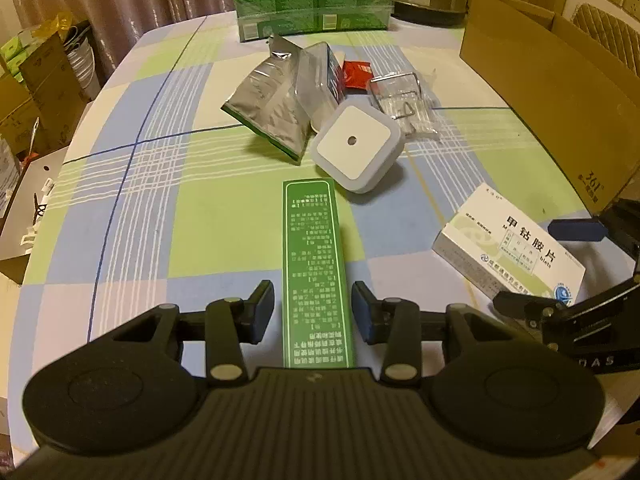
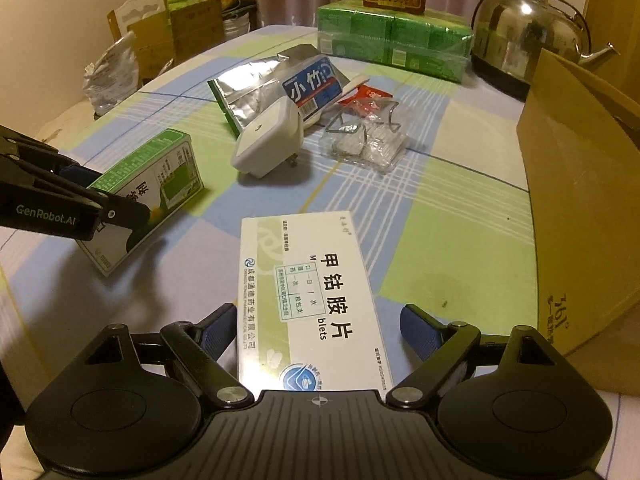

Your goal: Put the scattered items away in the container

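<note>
A long green carton [image 1: 316, 272] stands on its narrow side on the checked tablecloth, running away from me between the fingers of my left gripper [image 1: 314, 308]. A sliver of cloth shows beside the left pad, so the jaws are open around it. The right wrist view shows the same green carton [image 2: 152, 184] from the side. A flat white medicine box [image 2: 308, 300] lies between the fingers of my right gripper [image 2: 320, 312], which stands wide open with clear gaps on both sides. The open cardboard box [image 2: 580, 200] stands at the table's right edge.
Mid-table lie a white square night-light plug [image 1: 356, 148], a silver foil pouch [image 1: 268, 108], a blue-labelled pack [image 2: 316, 88], a red sachet [image 1: 356, 74] and a clear bag with a wire clip [image 1: 404, 104]. Green tissue packs [image 1: 312, 4] and a steel kettle [image 2: 528, 28] stand behind.
</note>
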{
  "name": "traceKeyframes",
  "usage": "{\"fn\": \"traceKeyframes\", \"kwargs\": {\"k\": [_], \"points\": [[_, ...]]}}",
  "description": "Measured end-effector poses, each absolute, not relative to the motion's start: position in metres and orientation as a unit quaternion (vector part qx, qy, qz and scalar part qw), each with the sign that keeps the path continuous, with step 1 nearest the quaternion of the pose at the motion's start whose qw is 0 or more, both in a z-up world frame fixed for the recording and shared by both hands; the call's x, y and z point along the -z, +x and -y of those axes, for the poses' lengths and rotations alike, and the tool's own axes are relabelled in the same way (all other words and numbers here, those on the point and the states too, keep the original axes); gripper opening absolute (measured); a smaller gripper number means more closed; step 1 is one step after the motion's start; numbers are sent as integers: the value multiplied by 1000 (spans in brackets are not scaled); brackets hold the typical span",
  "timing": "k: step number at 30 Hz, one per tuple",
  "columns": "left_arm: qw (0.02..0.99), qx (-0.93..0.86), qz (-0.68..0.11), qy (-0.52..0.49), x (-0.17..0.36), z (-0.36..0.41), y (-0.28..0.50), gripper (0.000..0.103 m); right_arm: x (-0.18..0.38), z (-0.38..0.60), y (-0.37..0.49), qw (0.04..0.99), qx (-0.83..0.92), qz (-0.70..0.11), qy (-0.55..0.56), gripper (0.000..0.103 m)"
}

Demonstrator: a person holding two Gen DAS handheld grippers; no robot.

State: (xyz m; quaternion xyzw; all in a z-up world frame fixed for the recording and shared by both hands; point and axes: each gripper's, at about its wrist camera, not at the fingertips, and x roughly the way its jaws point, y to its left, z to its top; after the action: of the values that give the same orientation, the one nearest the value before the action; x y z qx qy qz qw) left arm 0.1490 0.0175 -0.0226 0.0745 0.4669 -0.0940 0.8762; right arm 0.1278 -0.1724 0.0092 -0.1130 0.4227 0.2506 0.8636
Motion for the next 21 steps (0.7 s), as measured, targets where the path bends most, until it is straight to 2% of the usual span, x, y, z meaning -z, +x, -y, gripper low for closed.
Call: {"fn": "traceKeyframes", "kwargs": {"k": [3, 4, 5, 6, 21], "points": [[873, 97, -472, 79, 26, -17, 150, 26, -8, 172, 128, 862, -254, -423, -115, 85], [872, 98, -473, 79, 26, -18, 151, 26, -8, 171, 128, 862, -254, -422, -117, 83], [872, 99, -472, 79, 26, -18, 150, 26, -8, 171, 128, 862, -255, -422, -118, 73], [872, 100, -472, 80, 26, -18, 150, 25, -8, 171, 128, 861, -256, -424, -117, 70], [880, 116, -456, 73, 7, -14, 124, 25, -27, 180, 110, 874, -243, -410, -97, 69]]}}
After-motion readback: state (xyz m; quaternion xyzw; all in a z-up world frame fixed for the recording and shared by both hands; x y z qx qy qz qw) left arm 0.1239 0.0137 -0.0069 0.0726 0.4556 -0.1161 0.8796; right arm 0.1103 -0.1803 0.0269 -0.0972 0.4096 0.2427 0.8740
